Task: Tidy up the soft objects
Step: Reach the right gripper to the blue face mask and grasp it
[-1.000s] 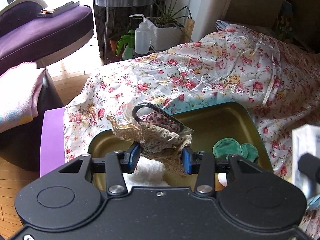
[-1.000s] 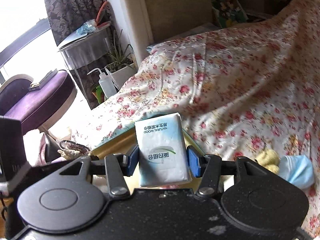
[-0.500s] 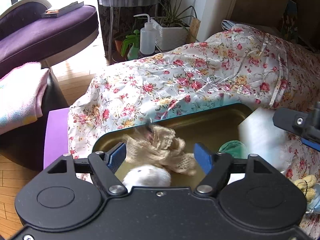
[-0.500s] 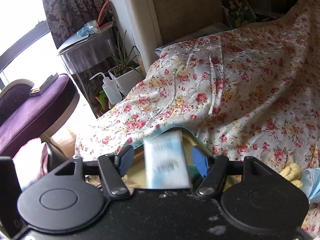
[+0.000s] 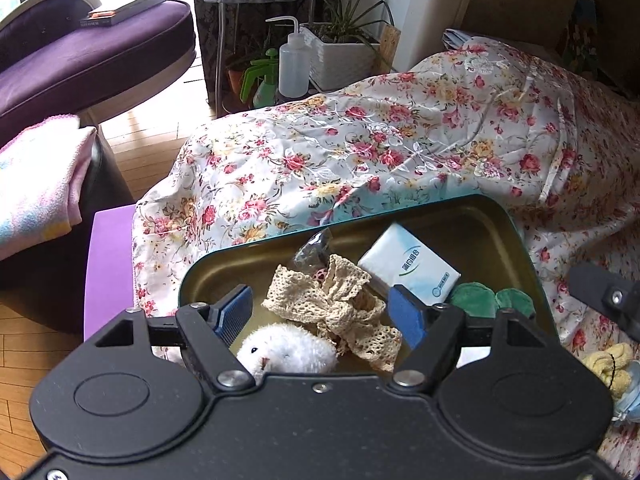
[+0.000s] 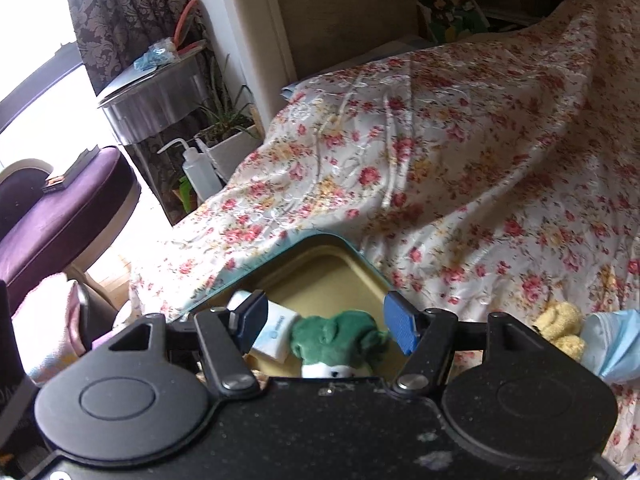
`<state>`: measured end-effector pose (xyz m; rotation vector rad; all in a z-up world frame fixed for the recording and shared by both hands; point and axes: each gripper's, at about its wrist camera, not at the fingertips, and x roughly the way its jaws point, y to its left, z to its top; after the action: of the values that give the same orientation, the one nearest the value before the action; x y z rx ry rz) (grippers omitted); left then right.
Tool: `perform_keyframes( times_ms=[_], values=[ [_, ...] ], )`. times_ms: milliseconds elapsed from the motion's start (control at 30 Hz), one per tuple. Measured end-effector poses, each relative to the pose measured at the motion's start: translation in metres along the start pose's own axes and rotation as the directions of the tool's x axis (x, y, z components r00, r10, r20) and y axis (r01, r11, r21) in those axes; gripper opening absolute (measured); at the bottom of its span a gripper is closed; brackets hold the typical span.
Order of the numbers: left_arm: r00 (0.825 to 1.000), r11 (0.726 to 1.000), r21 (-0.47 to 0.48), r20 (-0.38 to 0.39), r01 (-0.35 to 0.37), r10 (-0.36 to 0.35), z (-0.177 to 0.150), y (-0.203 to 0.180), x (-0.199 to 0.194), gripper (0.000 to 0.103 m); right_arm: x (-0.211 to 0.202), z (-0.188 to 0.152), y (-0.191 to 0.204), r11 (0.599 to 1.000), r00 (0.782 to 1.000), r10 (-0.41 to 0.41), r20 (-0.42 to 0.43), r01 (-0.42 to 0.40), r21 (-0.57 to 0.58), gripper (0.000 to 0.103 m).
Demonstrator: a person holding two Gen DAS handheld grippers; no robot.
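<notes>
A gold tray with a teal rim (image 5: 448, 216) (image 6: 332, 256) lies on the floral bedspread. In it lie a beige lace cloth (image 5: 336, 304), a white tissue pack (image 5: 412, 268) (image 6: 276, 332), a white plush toy (image 5: 288, 350) and a green plush toy (image 5: 476, 298) (image 6: 336, 338). My left gripper (image 5: 322, 312) is open above the lace cloth. My right gripper (image 6: 326, 320) is open above the tray's right end, over the green toy. A yellow plush (image 5: 610, 366) (image 6: 560, 324) and a blue face mask (image 6: 612, 340) lie on the bed right of the tray.
A purple box (image 5: 108, 264) sits at the bed's left edge. A folded pink towel (image 5: 36, 184) lies on a dark stool. A purple sofa (image 5: 92, 52), a squeeze bottle (image 5: 292, 64) and a potted plant (image 5: 344, 52) stand beyond the bed.
Both grippers opened. The left let go of the lace cloth and the right let go of the tissue pack; both things now lie in the tray.
</notes>
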<state>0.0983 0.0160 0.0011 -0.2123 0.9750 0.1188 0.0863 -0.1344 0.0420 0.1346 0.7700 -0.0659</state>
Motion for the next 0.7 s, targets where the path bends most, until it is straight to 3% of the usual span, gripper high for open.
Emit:
perform_keyframes(
  times_ms=[700],
  values=[
    [1.0, 0.999, 0.05, -0.023, -0.018, 0.019, -0.008, -0.006, 0.003, 0.071, 0.006, -0.038, -0.035, 0.997, 0.994, -0.055, -0.091, 0.06, 0.051, 0.064]
  ],
)
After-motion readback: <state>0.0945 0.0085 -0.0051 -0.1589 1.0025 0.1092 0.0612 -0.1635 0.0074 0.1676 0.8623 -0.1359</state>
